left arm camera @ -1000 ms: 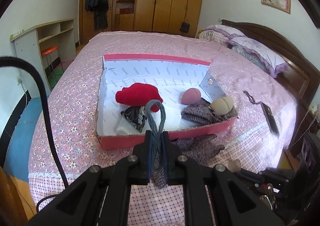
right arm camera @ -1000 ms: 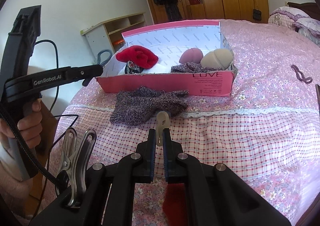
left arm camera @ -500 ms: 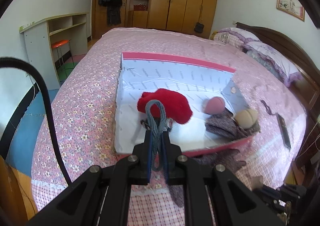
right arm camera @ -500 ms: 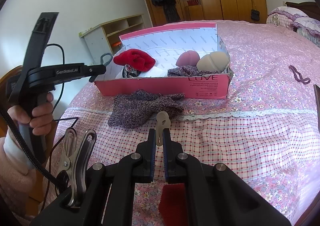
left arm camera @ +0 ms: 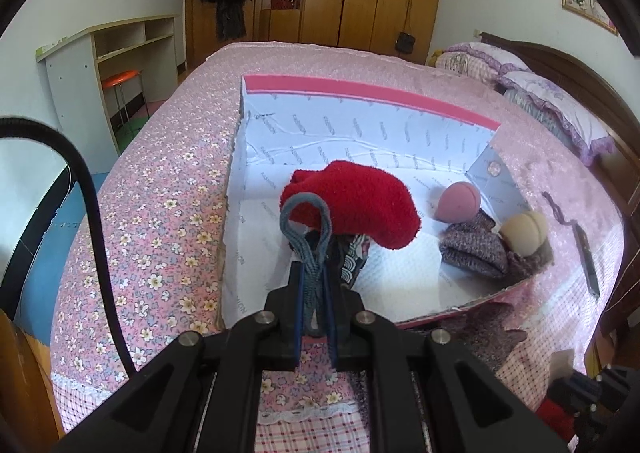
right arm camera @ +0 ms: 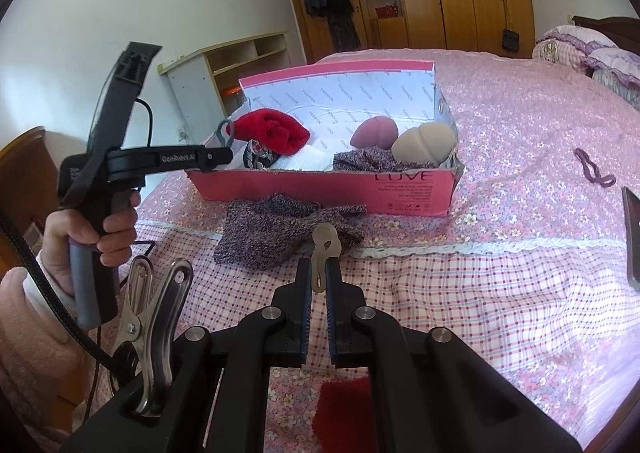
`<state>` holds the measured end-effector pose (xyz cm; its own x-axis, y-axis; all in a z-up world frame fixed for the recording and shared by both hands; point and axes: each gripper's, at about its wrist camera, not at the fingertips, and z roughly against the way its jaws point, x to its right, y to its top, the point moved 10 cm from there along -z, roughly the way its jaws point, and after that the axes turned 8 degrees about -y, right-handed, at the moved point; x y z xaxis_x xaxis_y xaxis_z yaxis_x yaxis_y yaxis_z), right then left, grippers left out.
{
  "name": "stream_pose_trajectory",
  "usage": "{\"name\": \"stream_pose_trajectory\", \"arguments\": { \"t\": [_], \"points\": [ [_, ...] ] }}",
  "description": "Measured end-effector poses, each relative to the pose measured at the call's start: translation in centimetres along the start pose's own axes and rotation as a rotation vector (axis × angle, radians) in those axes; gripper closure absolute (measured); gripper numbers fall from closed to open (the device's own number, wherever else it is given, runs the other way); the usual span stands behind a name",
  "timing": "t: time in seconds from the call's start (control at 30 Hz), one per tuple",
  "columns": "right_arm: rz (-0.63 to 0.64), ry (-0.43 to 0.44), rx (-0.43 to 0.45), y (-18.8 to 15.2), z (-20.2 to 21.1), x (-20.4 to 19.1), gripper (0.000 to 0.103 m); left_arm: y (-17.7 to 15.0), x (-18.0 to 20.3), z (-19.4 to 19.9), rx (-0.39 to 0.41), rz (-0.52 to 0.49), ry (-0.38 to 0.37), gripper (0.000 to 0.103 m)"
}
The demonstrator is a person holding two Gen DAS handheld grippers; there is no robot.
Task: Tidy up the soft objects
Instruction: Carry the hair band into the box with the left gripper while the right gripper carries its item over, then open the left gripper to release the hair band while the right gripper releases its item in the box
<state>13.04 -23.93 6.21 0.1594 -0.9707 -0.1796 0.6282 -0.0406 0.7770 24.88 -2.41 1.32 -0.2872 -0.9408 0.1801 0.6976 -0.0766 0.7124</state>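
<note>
A pink box (left arm camera: 372,93) (right arm camera: 400,189) lies open on the bed. In it are a red sock (left arm camera: 360,201) (right arm camera: 276,129), a pink sponge (left arm camera: 458,201) (right arm camera: 374,131), a beige sponge (left arm camera: 524,227) (right arm camera: 424,141), a purple knit sock (left arm camera: 474,253) and a patterned cloth (left arm camera: 354,261). My left gripper (left arm camera: 314,273) (right arm camera: 224,153) is shut on a grey-blue hair band (left arm camera: 306,229) over the box's near left part. My right gripper (right arm camera: 319,273) is shut on a beige hair band (right arm camera: 326,243), above the bed before a purple knit sock (right arm camera: 280,233).
A dark purple hair band (right arm camera: 594,171) and a dark flat device (right arm camera: 632,237) lie on the bed to the right. A metal clip (right arm camera: 148,317) hangs by the right gripper. A red cloth (right arm camera: 344,409) lies under it. Shelf (left arm camera: 120,53), wardrobe and pillows stand behind.
My left gripper has moved forward with the grey-blue hair band, from in front of the box to over its near left part. My right gripper has barely moved.
</note>
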Motion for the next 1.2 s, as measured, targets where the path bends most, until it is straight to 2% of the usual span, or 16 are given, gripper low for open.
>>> {"name": "stream_pose_trajectory", "arguments": {
  "t": [0.27,0.53,0.93,1.2],
  "points": [
    [0.039,-0.037,0.016,1.1,-0.1,0.3,0.095,-0.1,0.2,-1.2,-0.011,-0.01,0.0,0.093],
    [0.09,-0.069,0.021,4.7,-1.2,1.0,0.095,0.3,1.0,-1.8,-0.02,-0.016,-0.02,0.093],
    [0.059,-0.138,0.006,11.3,-6.7,5.1,0.095,0.2,1.8,-2.1,-0.013,-0.053,-0.007,0.093],
    [0.061,-0.16,-0.011,13.4,-10.3,6.5,0.095,0.0,1.6,-1.9,-0.018,-0.048,-0.004,0.083]
  ]
}}
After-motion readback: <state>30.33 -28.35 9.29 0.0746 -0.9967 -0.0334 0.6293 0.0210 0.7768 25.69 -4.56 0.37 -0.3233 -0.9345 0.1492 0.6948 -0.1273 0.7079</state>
